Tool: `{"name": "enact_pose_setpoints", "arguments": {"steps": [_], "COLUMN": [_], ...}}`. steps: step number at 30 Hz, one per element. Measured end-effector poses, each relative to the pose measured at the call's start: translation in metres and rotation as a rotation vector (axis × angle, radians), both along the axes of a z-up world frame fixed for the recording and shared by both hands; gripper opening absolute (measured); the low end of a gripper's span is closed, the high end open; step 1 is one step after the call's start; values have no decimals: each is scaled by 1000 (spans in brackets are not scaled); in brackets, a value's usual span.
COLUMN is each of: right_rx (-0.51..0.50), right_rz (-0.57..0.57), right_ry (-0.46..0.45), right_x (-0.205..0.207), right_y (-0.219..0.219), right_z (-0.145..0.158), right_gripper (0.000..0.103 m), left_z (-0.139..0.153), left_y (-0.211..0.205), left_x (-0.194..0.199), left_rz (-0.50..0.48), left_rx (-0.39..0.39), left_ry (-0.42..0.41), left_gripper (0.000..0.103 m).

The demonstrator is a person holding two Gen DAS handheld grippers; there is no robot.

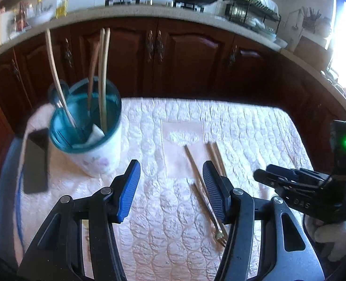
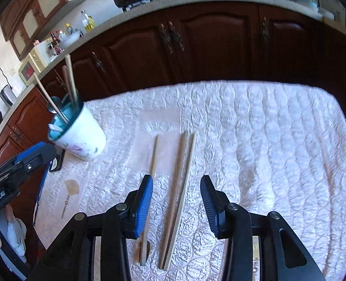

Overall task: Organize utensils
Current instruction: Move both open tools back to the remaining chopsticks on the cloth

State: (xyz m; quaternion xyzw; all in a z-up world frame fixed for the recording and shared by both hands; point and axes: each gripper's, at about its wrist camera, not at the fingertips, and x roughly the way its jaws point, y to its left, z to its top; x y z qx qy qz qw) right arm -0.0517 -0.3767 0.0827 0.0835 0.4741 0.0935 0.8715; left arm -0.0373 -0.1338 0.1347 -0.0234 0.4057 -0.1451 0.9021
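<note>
A white cup with a teal inside (image 1: 88, 138) stands at the table's left and holds several chopsticks and a spoon; it also shows in the right wrist view (image 2: 81, 135). Loose chopsticks (image 1: 196, 168) and a small fork (image 1: 219, 234) lie on the white quilted cloth. My left gripper (image 1: 171, 189) is open and empty above the cloth, right of the cup. My right gripper (image 2: 176, 205) is open, its fingers either side of a pair of chopsticks (image 2: 180, 187), with a third chopstick (image 2: 152, 161) beside the left finger. The right gripper also shows in the left wrist view (image 1: 266, 178).
A dark phone (image 1: 35, 164) lies left of the cup. A small stain (image 2: 72, 186) marks the cloth. Dark wood cabinets (image 1: 184, 58) stand behind the table, under a counter with pots, bottles and a dish rack.
</note>
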Motion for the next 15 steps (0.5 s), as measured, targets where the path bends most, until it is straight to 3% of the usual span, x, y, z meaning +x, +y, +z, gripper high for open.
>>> {"name": "enact_pose_setpoints", "arguments": {"steps": [10, 15], "right_rx": [3, 18], "right_rz": [-1, -38], "right_ry": [84, 116], "right_x": [41, 69], "right_y": [2, -7], "right_z": [-46, -62], "right_gripper": [33, 24], "left_z": [-56, -66], "left_y": [-11, -19], "left_x": [24, 38], "left_rz": [-35, -28], "left_rx": [-22, -34], "left_ry": [189, 223], "left_gripper": [55, 55]}}
